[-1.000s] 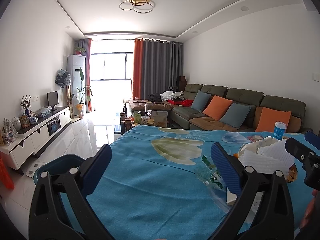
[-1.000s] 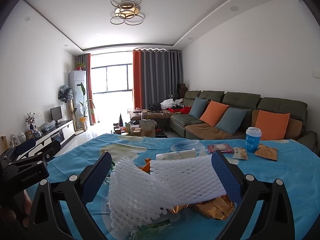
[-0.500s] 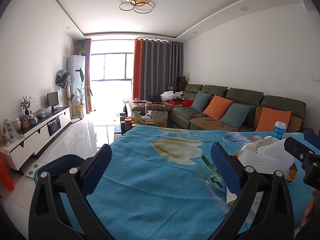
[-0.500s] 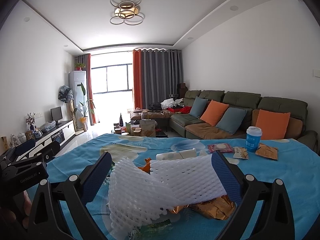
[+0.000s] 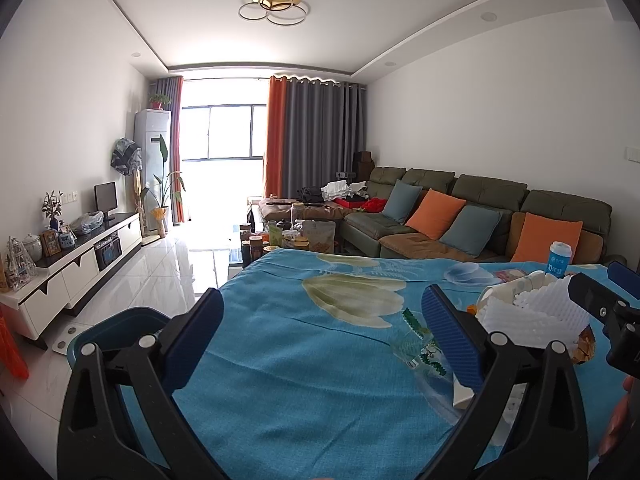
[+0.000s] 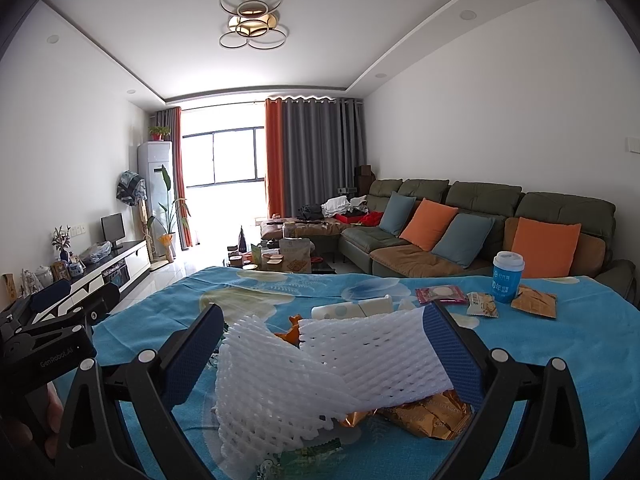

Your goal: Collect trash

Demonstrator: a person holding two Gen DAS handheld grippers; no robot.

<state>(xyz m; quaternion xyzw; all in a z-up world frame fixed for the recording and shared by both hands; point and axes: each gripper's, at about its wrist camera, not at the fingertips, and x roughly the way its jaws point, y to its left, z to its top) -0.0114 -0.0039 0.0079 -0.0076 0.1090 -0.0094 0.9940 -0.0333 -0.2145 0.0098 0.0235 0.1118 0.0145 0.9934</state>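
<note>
The right gripper [image 6: 320, 344] is spread wide around white foam netting [image 6: 320, 364] (contact with the pads unclear) lying on the blue tablecloth [image 6: 540, 344] over gold wrappers [image 6: 424, 416]. The left gripper [image 5: 318, 336] gapes empty; a blue bin [image 5: 116, 326] sits beyond the table edge.

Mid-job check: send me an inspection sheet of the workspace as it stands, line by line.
Surface: table under a blue floral tablecloth, wrinkled.
Job's things: white foam fruit net over a gold foil snack wrapper; clear green-printed wrapper; red round-snack packet, two small snack packets near the far edge.
Clutter: blue paper cup with white lid; white tube-like pack.
Grippers: left hand-held gripper open, empty, over bare cloth; right hand-held gripper open, foam net between its fingers, not clamped.
Cables: nothing seen.
Surroundings: dark blue plastic bin on the floor at the table's left; green sofa behind.
</note>
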